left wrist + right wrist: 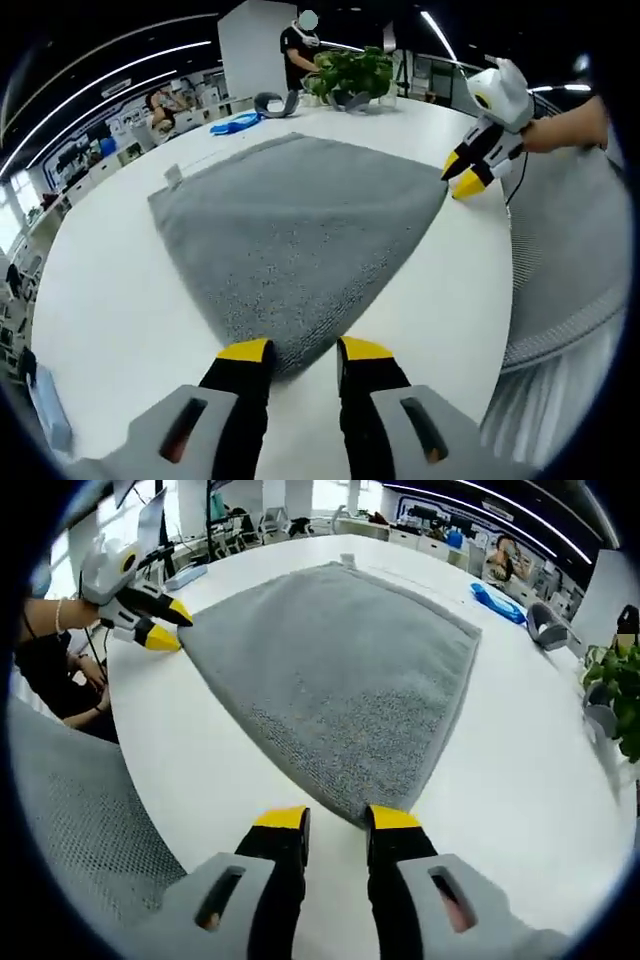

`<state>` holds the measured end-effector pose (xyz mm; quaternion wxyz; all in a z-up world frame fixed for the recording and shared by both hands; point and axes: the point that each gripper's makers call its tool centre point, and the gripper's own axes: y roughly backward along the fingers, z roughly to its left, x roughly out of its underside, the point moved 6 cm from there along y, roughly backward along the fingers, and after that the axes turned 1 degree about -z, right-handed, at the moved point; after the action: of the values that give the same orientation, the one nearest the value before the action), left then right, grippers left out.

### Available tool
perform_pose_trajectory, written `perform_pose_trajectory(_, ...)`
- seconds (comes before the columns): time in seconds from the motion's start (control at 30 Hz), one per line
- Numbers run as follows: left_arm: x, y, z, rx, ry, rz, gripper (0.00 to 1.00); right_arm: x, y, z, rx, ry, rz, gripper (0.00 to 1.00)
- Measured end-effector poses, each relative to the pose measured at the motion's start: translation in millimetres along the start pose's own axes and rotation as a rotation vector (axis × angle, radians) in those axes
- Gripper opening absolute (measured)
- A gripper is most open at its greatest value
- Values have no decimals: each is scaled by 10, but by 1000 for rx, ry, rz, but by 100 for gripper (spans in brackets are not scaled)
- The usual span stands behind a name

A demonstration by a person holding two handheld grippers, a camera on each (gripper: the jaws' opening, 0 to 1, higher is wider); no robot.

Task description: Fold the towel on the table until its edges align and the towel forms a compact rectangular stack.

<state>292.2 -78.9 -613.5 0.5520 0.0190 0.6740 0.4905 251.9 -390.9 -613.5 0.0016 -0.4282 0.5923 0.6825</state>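
A grey towel (pixel 290 220) lies flat on the round white table (pixel 110 300), and it looks like a single layer. My left gripper (pixel 305 350) is open at the towel's near corner, which reaches in between the yellow tips. In the right gripper view the same towel (pixel 350 680) spreads away from my right gripper (pixel 338 818), which is open with another corner just between its tips. Each gripper also appears in the other's view: the right gripper (pixel 462 173) is at the towel's right corner, and the left gripper (pixel 170 625) is at its left corner. Both have their tips apart.
A potted plant (pixel 350 72) and a blue object (pixel 235 123) sit at the far side of the table. A grey mesh chair (pixel 570 260) stands by the near table edge. A person stands behind the plant, and office desks lie beyond.
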Motion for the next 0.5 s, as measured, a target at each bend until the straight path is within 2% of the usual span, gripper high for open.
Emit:
perform_pose_trajectory(0.07,-10,1,6,-4,-6,1,22,4,-1,-18,7,-15,-6,17)
perform_pose_trajectory(0.1,-17,-3,11,-4,-13,-1,21,1,-1,-34,20,-17,-10,12)
perform_pose_trajectory(0.13,-9,16,25,-13,-24,18,19,19,6,-79,56,9,3,7)
perform_pose_trajectory(0.17,-24,-2,26,-17,-42,11,16,17,-3,-101,76,46,5,3)
perform_pose_trajectory(0.2,7,-3,30,-31,-65,36,14,3,-11,-85,61,59,-2,3)
perform_pose_trajectory(0.33,10,-48,4,-36,-125,36,9,0,-5,-73,60,53,12,3)
perform_pose_trajectory(0.5,-2,-52,7,-58,-126,47,5,-9,-16,-96,68,41,19,0)
